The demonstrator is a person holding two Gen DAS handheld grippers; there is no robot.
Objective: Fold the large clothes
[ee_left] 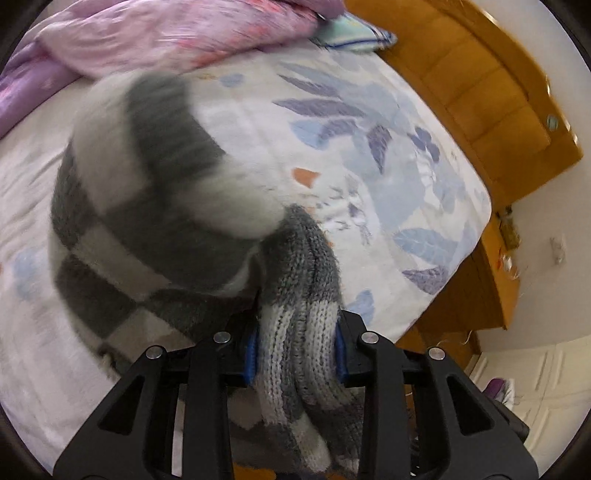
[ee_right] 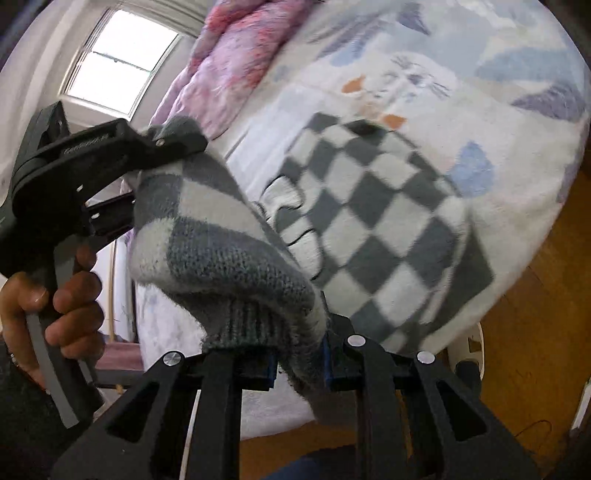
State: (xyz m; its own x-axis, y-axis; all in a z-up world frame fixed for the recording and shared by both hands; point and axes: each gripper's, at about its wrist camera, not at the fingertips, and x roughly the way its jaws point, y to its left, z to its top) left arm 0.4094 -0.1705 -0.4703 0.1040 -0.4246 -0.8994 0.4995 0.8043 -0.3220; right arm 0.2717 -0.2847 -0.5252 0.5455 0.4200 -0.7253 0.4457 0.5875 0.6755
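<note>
A grey and white checkered knit sweater point(ee_right: 373, 229) lies partly on the bed and is lifted at its near edge. My left gripper point(ee_left: 297, 354) is shut on a bunched fold of the sweater point(ee_left: 295, 295), whose blurred body hangs ahead over the bed. My right gripper point(ee_right: 299, 363) is shut on another edge of the sweater, near its ribbed hem. The left gripper also shows in the right wrist view point(ee_right: 166, 144) at upper left, held by a hand and clamped on the sweater.
The bed sheet point(ee_left: 388, 177) is white with blue leaf prints. A pink and purple quilt point(ee_left: 155, 33) lies bunched at the far end. A wooden headboard point(ee_left: 480, 85) and wooden side unit stand at right. A window point(ee_right: 118, 59) is at upper left. The floor point(ee_right: 524, 350) is wood.
</note>
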